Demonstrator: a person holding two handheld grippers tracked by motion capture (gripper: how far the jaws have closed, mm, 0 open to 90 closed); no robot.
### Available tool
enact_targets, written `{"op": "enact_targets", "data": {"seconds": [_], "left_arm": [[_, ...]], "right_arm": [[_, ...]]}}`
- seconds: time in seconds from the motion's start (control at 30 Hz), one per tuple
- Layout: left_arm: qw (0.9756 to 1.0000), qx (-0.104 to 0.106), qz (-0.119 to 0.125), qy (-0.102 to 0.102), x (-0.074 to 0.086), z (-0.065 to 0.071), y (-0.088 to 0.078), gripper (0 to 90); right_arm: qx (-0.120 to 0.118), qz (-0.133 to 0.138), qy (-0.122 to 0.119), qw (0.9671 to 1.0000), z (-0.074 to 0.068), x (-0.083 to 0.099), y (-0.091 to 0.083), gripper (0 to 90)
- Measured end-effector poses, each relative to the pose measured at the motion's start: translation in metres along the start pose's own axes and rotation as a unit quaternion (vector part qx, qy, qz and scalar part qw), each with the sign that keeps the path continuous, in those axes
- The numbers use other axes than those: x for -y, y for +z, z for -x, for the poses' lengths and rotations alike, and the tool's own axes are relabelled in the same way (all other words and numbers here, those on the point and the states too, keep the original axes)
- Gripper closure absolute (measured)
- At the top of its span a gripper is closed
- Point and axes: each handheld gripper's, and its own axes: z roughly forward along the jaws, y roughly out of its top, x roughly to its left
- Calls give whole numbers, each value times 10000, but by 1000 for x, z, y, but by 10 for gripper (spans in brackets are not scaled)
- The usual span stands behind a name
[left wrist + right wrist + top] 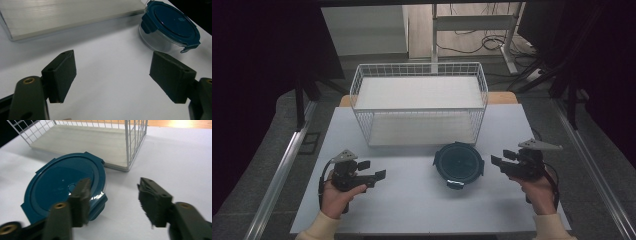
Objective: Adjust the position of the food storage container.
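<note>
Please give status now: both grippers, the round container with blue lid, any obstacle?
Left gripper open, empty. Right gripper open, empty, beside round clear container with blue clip lid. Container closed, on white table. White wire basket behind; nothing between.

Open desk across the whole near half, bare between the left gripper and the round blue-lidded container. Narrower clear gap between that container and the right gripper, both with fingers apart and nothing between them. Blocked at the far side by the white wire basket, standing just behind the container with little room between. Free strips of desk left and right of the basket.
</note>
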Motion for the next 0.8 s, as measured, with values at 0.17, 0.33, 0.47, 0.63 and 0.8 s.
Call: {"op": "enact_targets", "data": {"seconds": [0.17,0.33,0.47,0.63,0.8], "left_arm": [[10000,-26,-19,-14,0,-1,0,208],[10000,-45,-10,-33,0,-2,-1,209],[10000,-51,-20,-55,1,-2,0,209],[10000,-50,-77,-30,2,-1,3,209],[9999,-35,-136,-15,3,0,7,209]], "right_arm": [[166,-110,-105,9997,0,-9,4,656],[42,-218,-273,9994,-2,-17,11,821],[-35,-314,-420,9986,-3,-25,22,887],[-70,-429,-518,9977,-4,-32,39,896],[-6,-607,-616,9963,-6,-38,63,896]]}}
